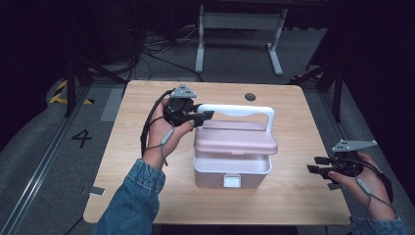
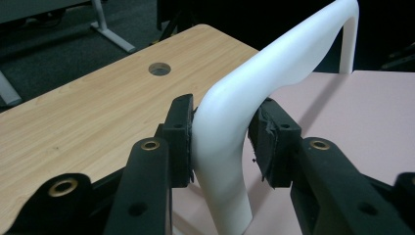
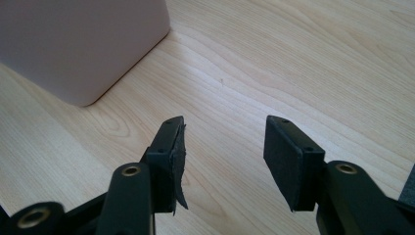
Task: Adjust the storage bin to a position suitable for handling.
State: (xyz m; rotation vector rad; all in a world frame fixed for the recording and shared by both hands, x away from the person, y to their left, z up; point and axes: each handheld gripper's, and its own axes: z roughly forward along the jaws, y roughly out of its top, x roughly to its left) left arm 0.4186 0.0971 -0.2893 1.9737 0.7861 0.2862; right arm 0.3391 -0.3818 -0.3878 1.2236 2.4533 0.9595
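Pinching the white handle (image 2: 230, 132) at its left bend, the left gripper (image 1: 195, 117) has both pads pressed on the plastic, one on each side, as the left gripper view shows. The handle arches over the pink box (image 1: 232, 164), which sits near the middle of the worktop (image 1: 147, 196), a little toward the near edge, white latch (image 1: 232, 181) facing the person. The lid (image 1: 235, 139) looks tilted, front lip raised off the box body with a gap along the near side; likely it is being lifted open by the handle.

Key relation: the handle's long axis runs left to right across the worktop, parallel to the far edge, and the left gripper grips its left end, coming in from the left side. The hinge cannot be seen but probably lies along the box's far side, so any more lift should swing the lid up and back, toward the far edge.

The right gripper (image 1: 320, 165) is spread, nothing between its pads, hovering low near the right edge of the worktop and well apart from the box. In the right gripper view the box corner (image 3: 88, 95) lies ahead and to the left of the jaws. The left hand is clearly the nearer one; the right could come in to steady the box body if it starts to shift.
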